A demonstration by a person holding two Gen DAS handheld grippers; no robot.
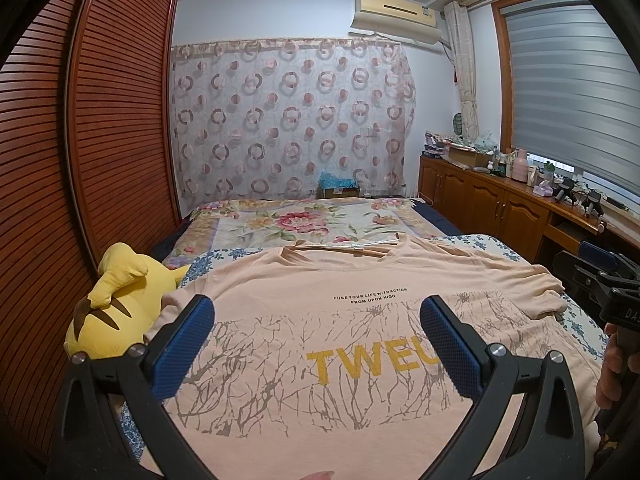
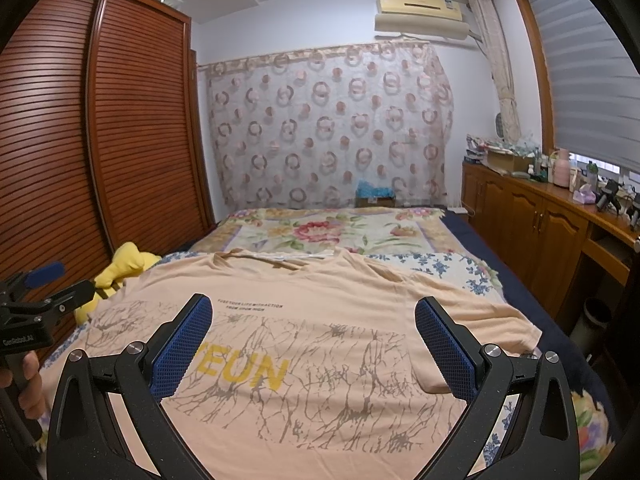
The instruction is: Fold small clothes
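A peach T-shirt [image 1: 320, 320] with yellow letters and a grey branch print lies flat, face up, on the bed, collar away from me. It also shows in the right wrist view [image 2: 320, 320]. My left gripper [image 1: 318, 312] is open and empty, held above the shirt's left half. My right gripper [image 2: 314, 312] is open and empty, held above the shirt's right half. The right gripper also shows at the right edge of the left wrist view [image 1: 600, 276]. The left gripper shows at the left edge of the right wrist view [image 2: 44, 288].
A yellow plush toy [image 1: 116, 300] lies at the bed's left edge beside the slatted wooden wardrobe [image 1: 80, 140]. A floral bedspread [image 1: 304, 224] covers the far bed. A wooden cabinet [image 2: 540, 220] with clutter runs along the right wall under the window.
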